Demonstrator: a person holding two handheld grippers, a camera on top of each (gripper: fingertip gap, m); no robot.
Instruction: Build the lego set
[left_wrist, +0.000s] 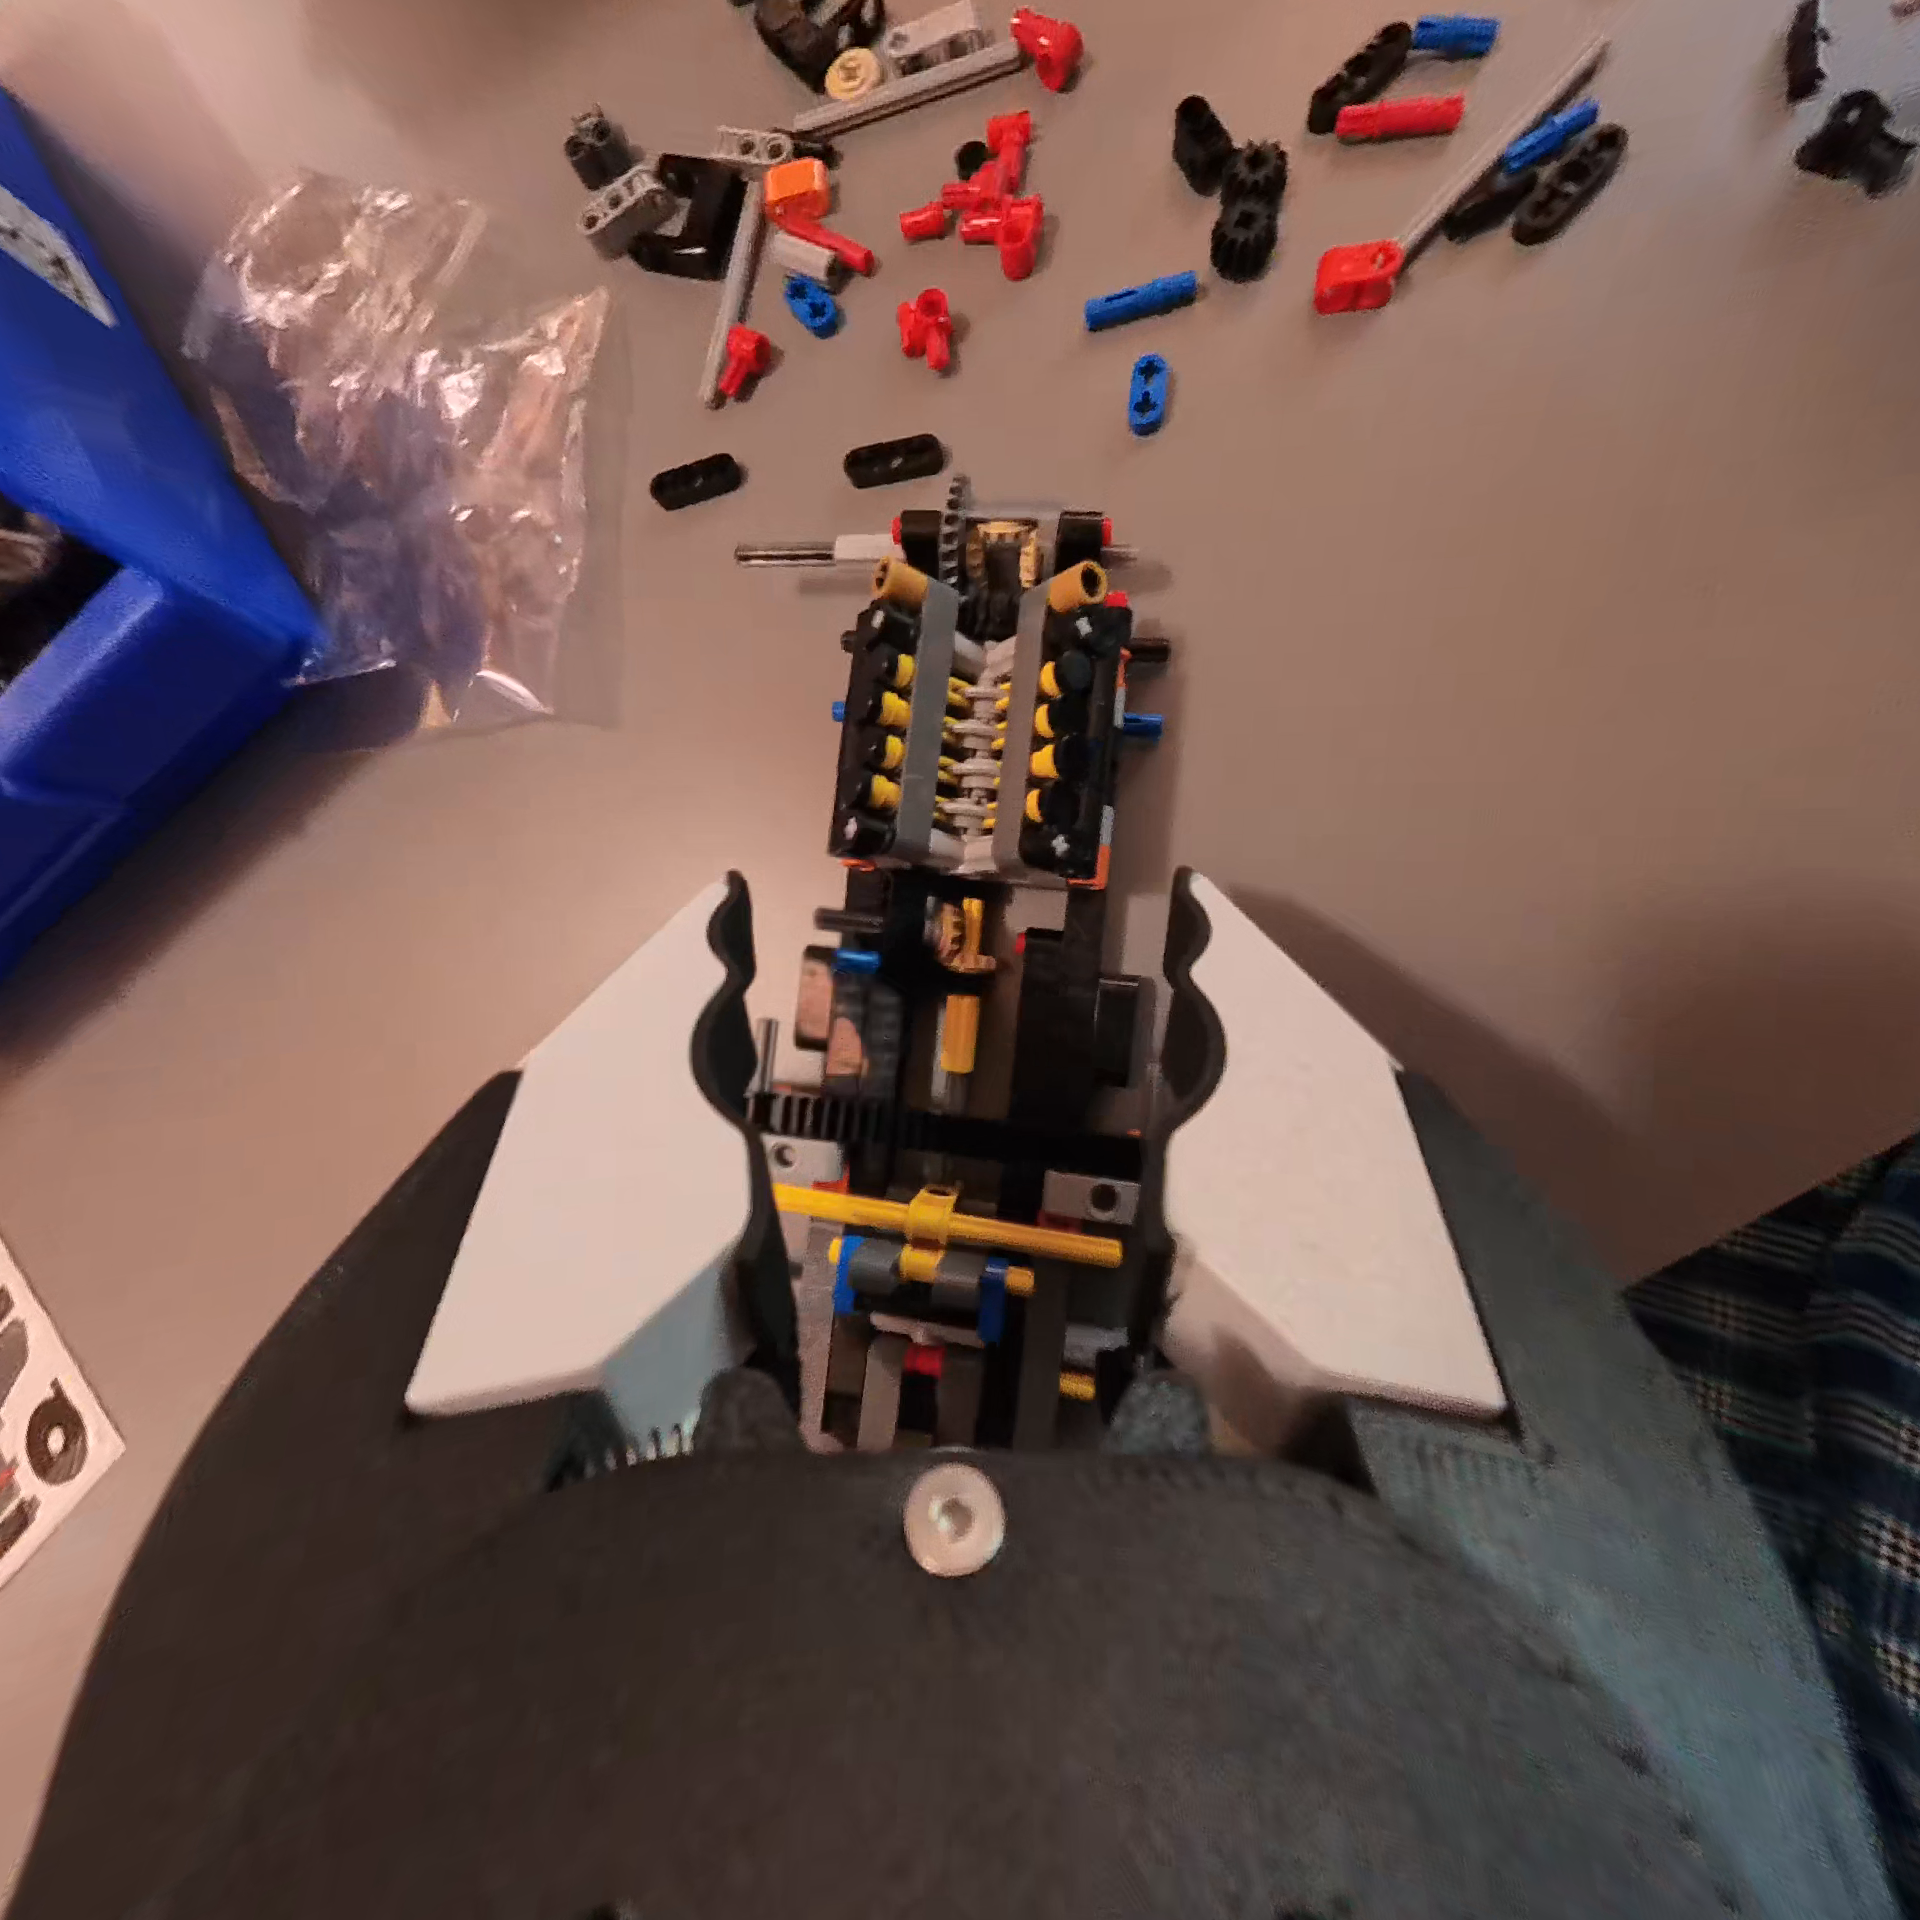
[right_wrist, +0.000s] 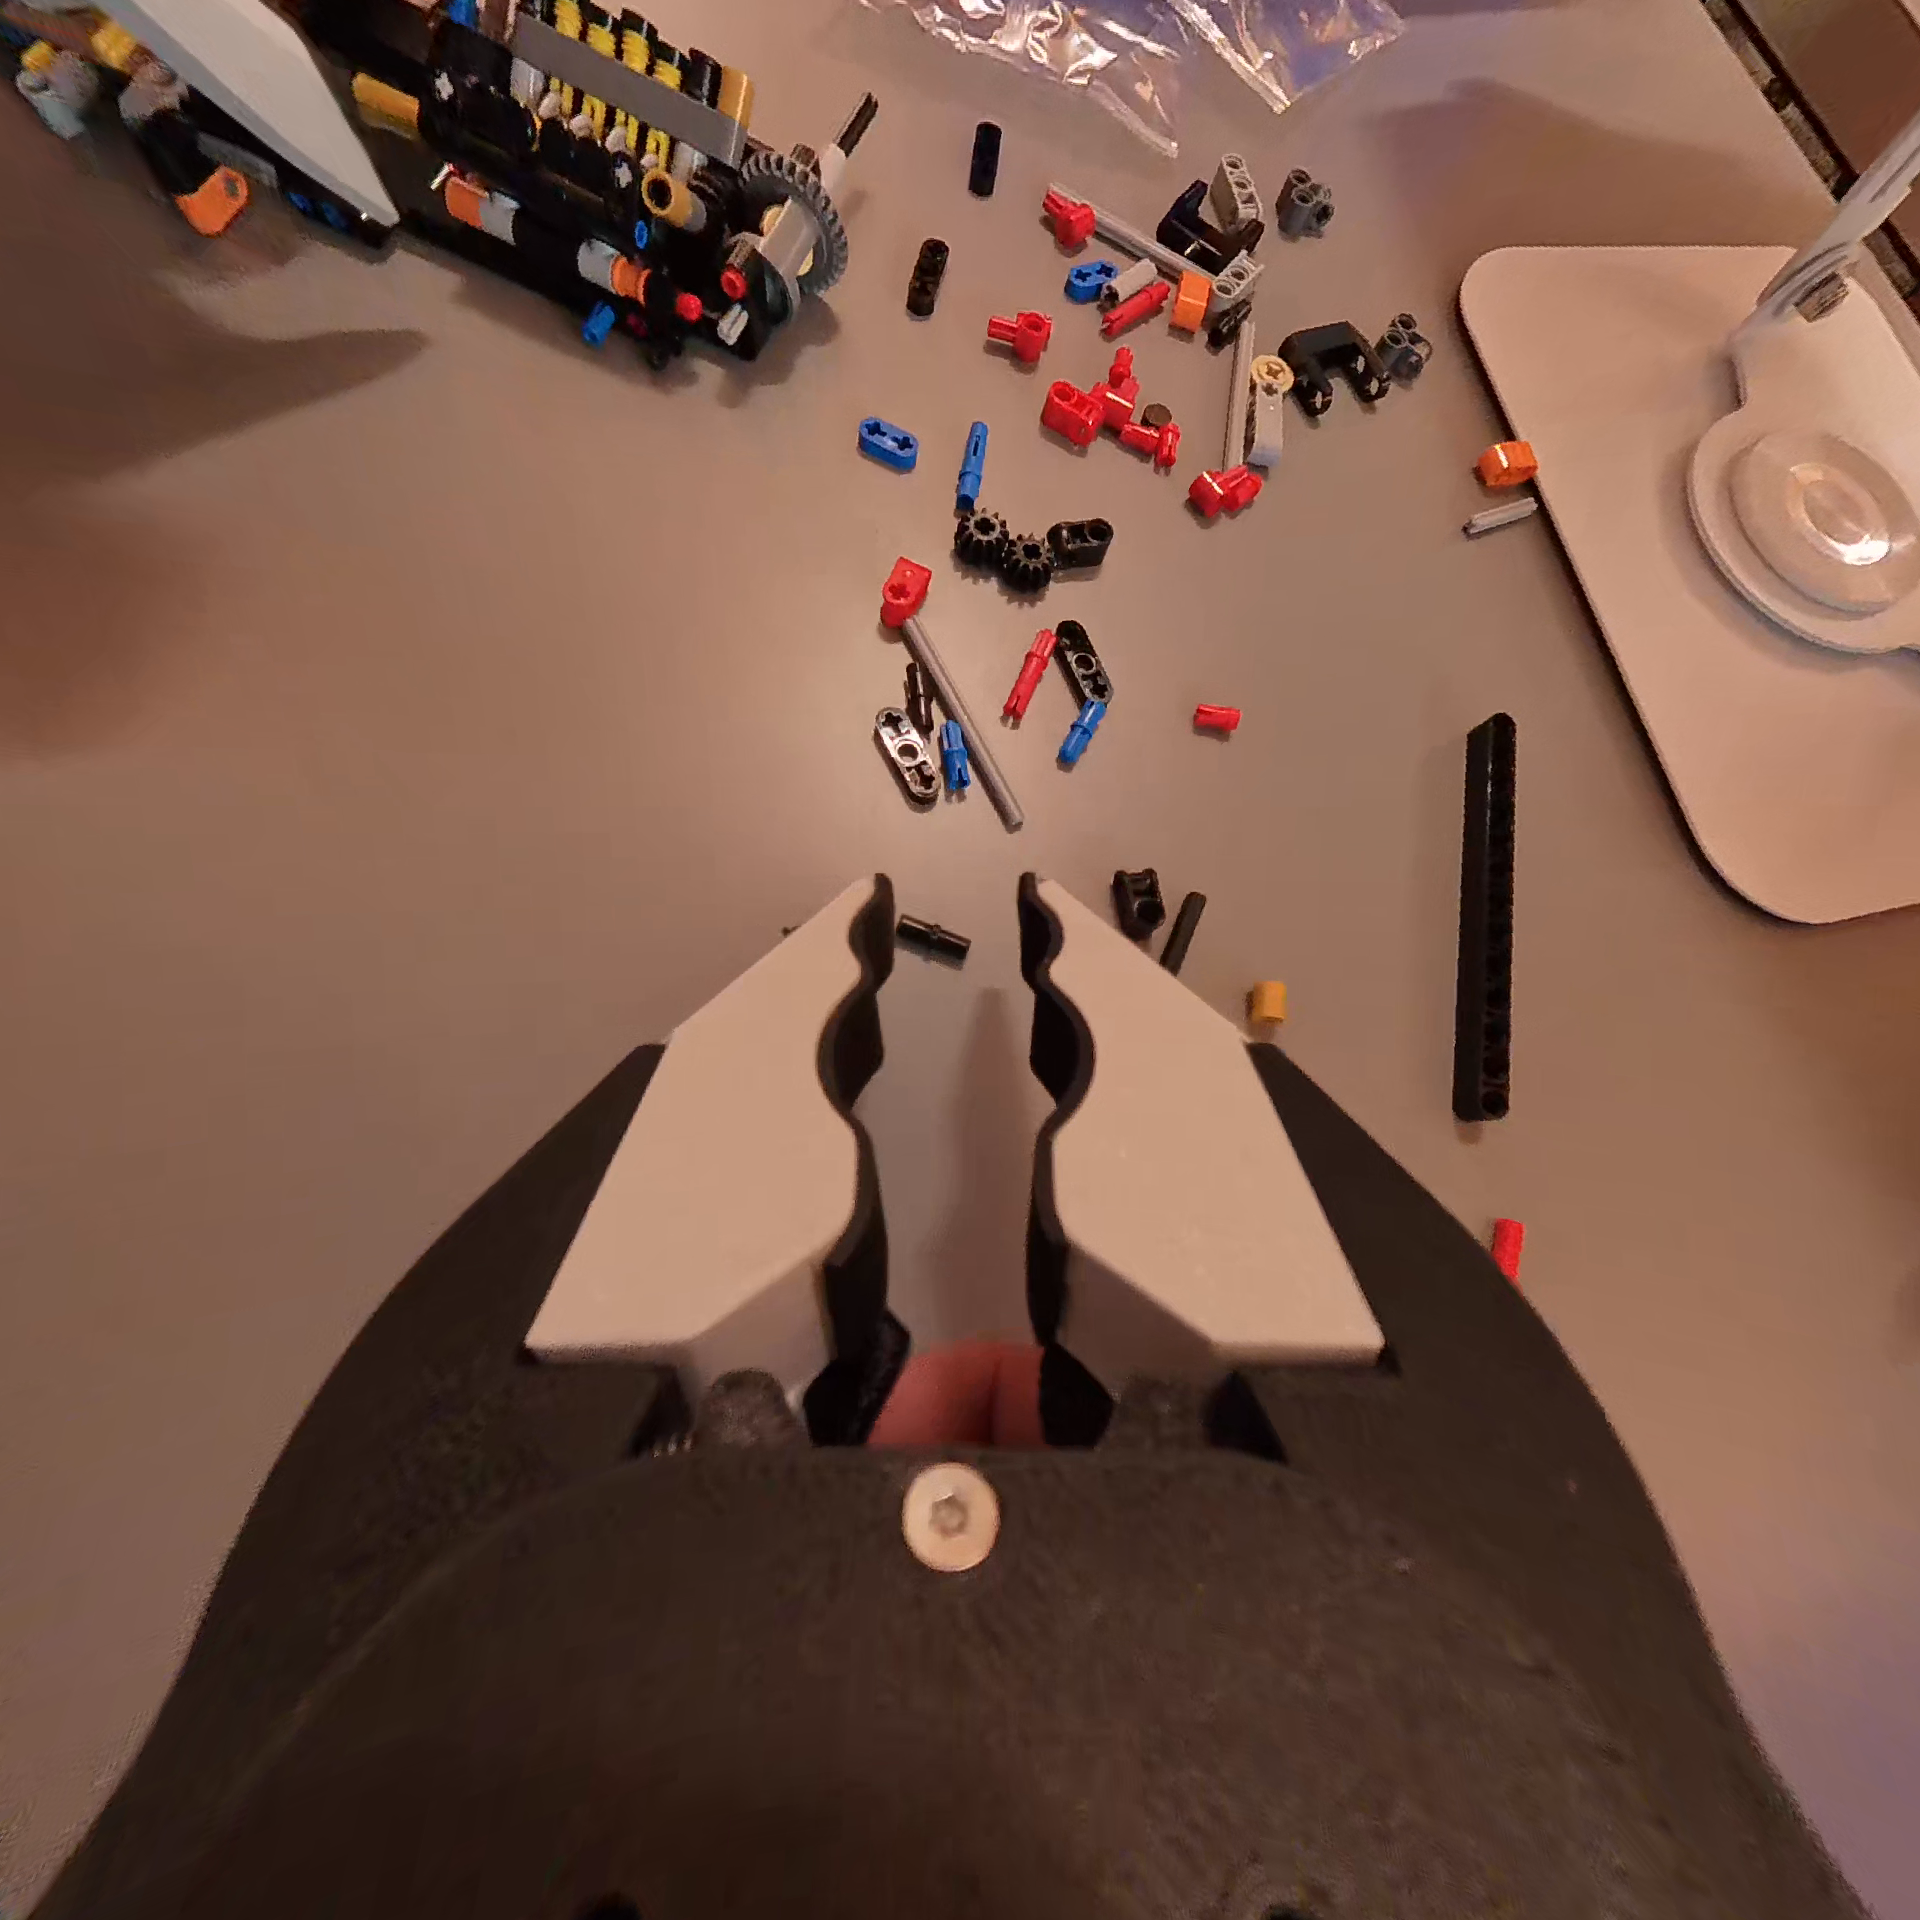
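The partly built lego model (left_wrist: 977, 727), a long black chassis with a yellow and grey engine block, lies on the grey table. My left gripper (left_wrist: 961, 904) is shut on the model's rear half, with the engine end sticking out past the fingertips. The model also shows in the right wrist view (right_wrist: 582, 177) at the top left, with a white finger (right_wrist: 270, 114) of the left gripper on it. My right gripper (right_wrist: 956, 894) is open and empty, low over the table. A small black pin (right_wrist: 932, 940) lies on the table between its fingertips.
Loose red, blue, black and grey pieces (right_wrist: 1101, 416) are scattered ahead of the right gripper. A long black beam (right_wrist: 1486, 914) and a white stand base (right_wrist: 1662, 582) lie to the right. A blue box (left_wrist: 104, 644), a plastic bag (left_wrist: 416, 468) and a sticker sheet (left_wrist: 42, 1434) lie left of the model.
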